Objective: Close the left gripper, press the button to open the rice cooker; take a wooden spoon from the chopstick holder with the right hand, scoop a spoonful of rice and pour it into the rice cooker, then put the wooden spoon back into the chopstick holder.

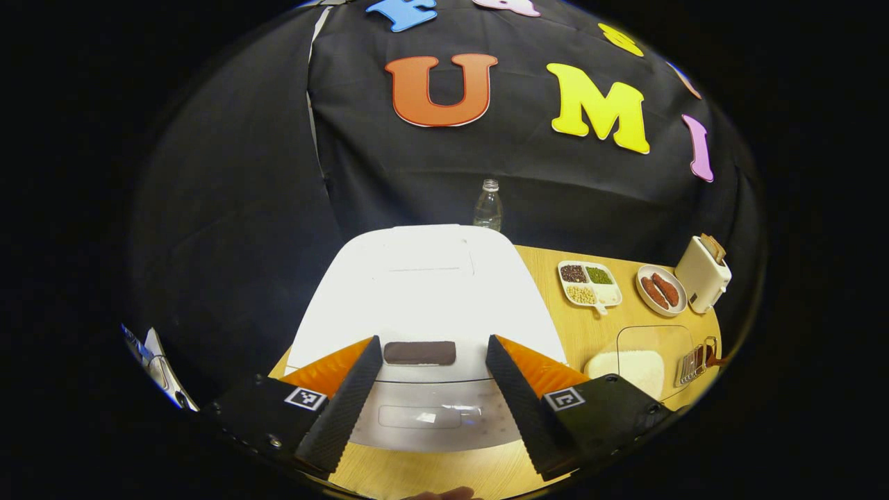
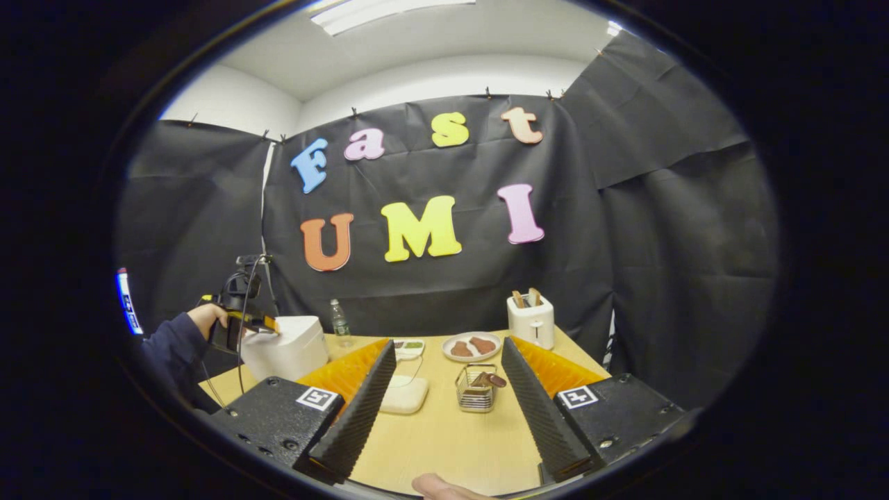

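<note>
My left gripper hangs over the near edge of the rice cooker with its fingers spread wide, the dark button lying between them and untouched; the lid is down. To the right on the wooden table sits a clear container of rice, and beside it a wire chopstick holder. Farther off I see a divided dish with 3 kinds of beans, a plate with 2 sausages, a toaster holding bread, and a bottle behind the cooker.

My right gripper is wide open too, holding nothing, aimed at the chopstick holder, where a wooden spoon rests.
</note>
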`<state>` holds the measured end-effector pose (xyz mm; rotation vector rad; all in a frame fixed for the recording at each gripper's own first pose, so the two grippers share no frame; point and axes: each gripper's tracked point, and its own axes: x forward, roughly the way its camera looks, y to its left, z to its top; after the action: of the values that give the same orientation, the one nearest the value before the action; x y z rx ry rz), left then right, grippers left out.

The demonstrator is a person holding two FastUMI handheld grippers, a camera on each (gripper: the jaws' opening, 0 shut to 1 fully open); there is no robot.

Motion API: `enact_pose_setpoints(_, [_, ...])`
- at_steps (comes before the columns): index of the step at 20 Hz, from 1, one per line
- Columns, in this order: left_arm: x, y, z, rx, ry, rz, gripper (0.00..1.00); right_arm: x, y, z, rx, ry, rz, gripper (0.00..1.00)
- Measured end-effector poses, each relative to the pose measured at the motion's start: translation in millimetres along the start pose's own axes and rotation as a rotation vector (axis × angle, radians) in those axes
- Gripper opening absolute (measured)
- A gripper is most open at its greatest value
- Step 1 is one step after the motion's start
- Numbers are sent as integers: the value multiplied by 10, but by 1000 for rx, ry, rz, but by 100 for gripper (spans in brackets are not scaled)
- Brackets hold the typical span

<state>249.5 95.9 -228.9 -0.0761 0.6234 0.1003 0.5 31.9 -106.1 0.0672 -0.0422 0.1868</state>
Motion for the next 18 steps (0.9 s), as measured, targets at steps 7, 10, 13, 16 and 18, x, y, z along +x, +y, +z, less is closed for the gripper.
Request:
enact_pose_setpoints(7, [24, -12, 18, -21, -43, 0, 99, 39, 44, -87, 23, 23, 2, 100])
enact_pose_setpoints(10, [27, 0, 46, -21, -72, 2, 99, -7, 50, -82, 21, 21, -1, 100])
enact_pose_setpoints(13, [10, 3, 85, -13, -105, 2, 99, -49, 40, -7, 0, -3, -10, 100])
enact_pose_setpoints(16, [-135, -147, 154, -37, -145, -84, 97, -51, 35, 23, -9, -14, -20, 97])
enact_pose_setpoints(18, [-363, -122, 257, -32, -205, -70, 95, -62, 25, 27, -14, -18, -27, 100])
